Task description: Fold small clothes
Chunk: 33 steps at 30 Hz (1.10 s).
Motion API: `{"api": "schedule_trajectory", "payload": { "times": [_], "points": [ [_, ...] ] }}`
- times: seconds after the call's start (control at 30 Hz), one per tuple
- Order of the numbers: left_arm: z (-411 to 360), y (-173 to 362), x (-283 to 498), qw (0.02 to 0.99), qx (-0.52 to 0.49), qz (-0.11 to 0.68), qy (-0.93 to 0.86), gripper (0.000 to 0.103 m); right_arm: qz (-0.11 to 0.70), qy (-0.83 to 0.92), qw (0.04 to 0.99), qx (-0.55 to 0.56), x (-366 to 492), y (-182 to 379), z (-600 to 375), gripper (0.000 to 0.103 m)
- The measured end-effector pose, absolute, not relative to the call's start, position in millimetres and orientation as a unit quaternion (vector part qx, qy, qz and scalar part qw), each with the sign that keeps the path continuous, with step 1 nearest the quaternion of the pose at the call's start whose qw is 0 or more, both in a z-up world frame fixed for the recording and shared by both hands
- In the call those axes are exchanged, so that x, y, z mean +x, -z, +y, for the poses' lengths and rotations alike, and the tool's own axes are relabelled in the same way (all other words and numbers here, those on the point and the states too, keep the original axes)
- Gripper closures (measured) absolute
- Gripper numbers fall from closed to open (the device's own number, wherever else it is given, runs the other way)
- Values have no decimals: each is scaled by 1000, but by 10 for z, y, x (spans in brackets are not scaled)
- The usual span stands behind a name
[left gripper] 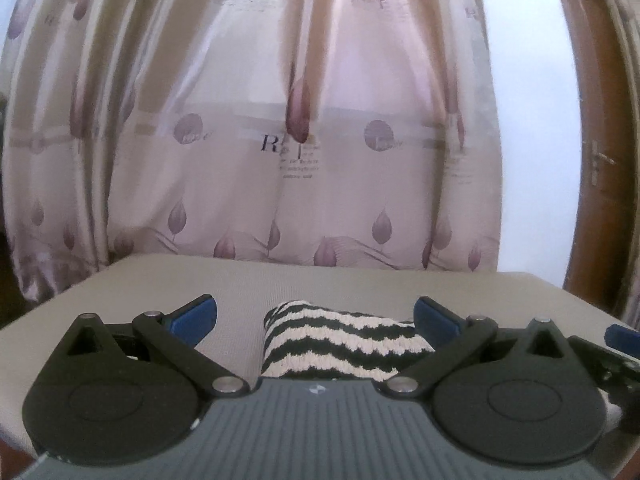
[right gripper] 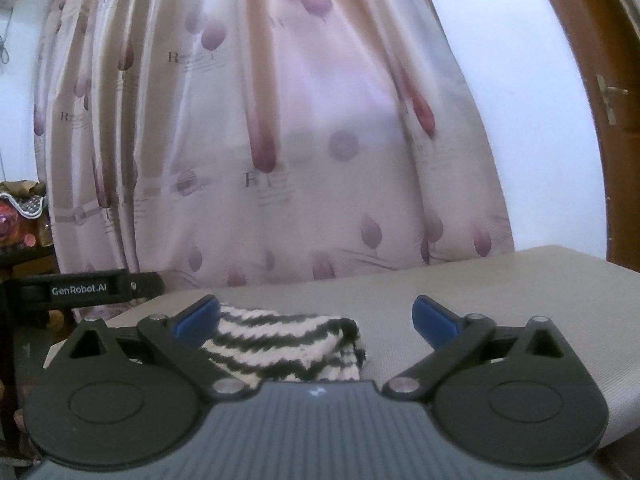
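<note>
A small black-and-white zigzag knit garment (left gripper: pixel 340 340) lies folded in a thick bundle on the grey table (left gripper: pixel 240 280). My left gripper (left gripper: pixel 314 316) is open, its blue fingertips (left gripper: pixel 196 316) wide apart, with the bundle between them, nearer the right finger. In the right wrist view the same garment (right gripper: pixel 288 344) lies low and left, partly behind the left blue fingertip (right gripper: pixel 198 318). My right gripper (right gripper: pixel 316 316) is open and holds nothing. The right gripper's blue tip also shows in the left wrist view at the far right edge (left gripper: pixel 622 336).
A pink leaf-print curtain (left gripper: pixel 300 120) hangs right behind the table's far edge. A brown wooden door (left gripper: pixel 600 160) stands at the right. The left gripper's black body (right gripper: pixel 80 290) shows at the left of the right wrist view, with cluttered furniture (right gripper: pixel 20 220) beyond it.
</note>
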<state>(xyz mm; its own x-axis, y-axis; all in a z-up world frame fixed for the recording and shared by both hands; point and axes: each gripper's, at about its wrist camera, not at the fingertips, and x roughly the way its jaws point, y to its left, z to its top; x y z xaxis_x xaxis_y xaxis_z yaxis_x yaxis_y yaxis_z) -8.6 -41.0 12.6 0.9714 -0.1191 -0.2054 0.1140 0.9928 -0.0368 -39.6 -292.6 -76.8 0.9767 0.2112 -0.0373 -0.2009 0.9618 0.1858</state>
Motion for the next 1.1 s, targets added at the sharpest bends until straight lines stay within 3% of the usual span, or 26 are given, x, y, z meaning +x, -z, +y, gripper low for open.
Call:
{"api": "schedule_trajectory", "payload": {
  "times": [1.1],
  "points": [
    [-444, 60, -25, 988, 10, 144, 61, 0, 78, -112, 988, 72, -324, 890, -2827, 0]
  ]
}}
